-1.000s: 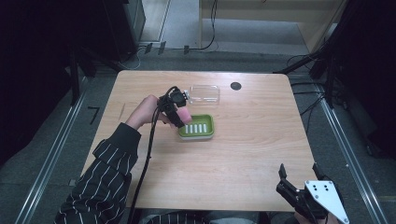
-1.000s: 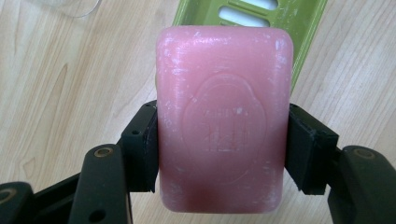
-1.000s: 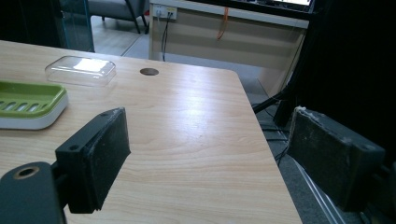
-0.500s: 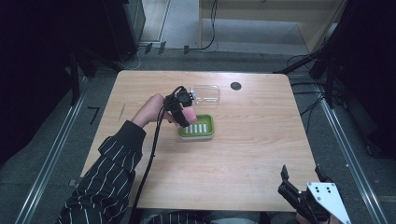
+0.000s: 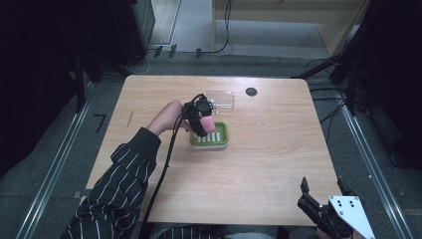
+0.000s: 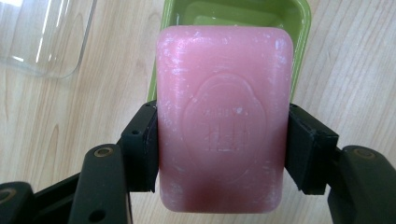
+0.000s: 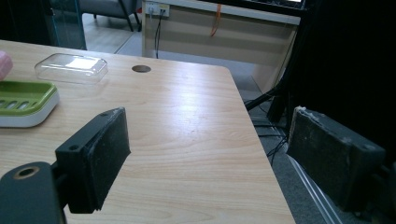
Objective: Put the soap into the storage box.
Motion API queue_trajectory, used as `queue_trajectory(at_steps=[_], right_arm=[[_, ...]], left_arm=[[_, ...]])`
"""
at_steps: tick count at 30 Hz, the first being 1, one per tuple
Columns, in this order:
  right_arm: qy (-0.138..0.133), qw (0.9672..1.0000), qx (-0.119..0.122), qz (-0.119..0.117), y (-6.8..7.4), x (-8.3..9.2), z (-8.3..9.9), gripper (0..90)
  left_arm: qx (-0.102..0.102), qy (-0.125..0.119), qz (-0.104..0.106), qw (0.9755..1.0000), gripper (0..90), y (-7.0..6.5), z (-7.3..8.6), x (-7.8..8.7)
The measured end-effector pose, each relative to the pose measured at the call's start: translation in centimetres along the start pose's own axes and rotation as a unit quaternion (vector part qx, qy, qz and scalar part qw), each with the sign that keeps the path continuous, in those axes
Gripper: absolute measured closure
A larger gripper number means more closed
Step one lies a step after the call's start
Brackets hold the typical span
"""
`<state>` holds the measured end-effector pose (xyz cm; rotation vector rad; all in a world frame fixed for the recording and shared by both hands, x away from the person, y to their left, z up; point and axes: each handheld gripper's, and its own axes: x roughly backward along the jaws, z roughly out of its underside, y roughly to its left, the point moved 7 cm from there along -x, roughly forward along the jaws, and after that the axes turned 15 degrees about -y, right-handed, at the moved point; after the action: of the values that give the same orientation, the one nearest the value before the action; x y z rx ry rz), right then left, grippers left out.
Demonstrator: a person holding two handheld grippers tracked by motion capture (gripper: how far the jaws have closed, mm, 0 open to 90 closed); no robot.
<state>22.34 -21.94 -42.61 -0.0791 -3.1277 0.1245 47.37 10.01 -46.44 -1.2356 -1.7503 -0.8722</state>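
The step in hand looks like setting the pink soap bar (image 6: 223, 119) into the green soap dish (image 5: 209, 135). The left gripper (image 5: 201, 119) is clamped on the bar by its long sides, jaws pressing in from either flank, and it hangs over the dish's 9 o'clock edge, just short of the ribbed floor. The clear lid (image 5: 219, 99) lies on the table (image 5: 278, 149) at about 12 o'clock from the dish, just beside it. The right gripper (image 5: 323, 196) waits well apart at the table's 5 o'clock corner, jaws spread with nothing between them (idle, by the look of it). Next, I judge, the bar needs carrying toward 3 o'clock until centred, then lowering flat before the jaws let go.
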Motion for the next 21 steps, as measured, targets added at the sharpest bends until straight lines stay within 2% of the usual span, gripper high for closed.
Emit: queue_trajectory(at_steps=[11,14,21], right_arm=[[0.000,1.0000,0.000,-0.001,0.1,-0.1,0.0,12.7],[-0.001,1.0000,0.000,-0.002,0.1,-0.1,0.0,12.7],[-0.001,1.0000,0.001,-0.003,0.1,-0.1,0.0,12.7]], left_arm=[[-0.015,0.007,0.003,0.9999,38.5,-0.2,-0.2,-1.6],[-0.027,0.011,0.006,0.9996,38.5,-0.4,-0.1,-2.1],[-0.038,0.016,0.008,0.9991,38.5,-0.5,-0.2,-2.9]])
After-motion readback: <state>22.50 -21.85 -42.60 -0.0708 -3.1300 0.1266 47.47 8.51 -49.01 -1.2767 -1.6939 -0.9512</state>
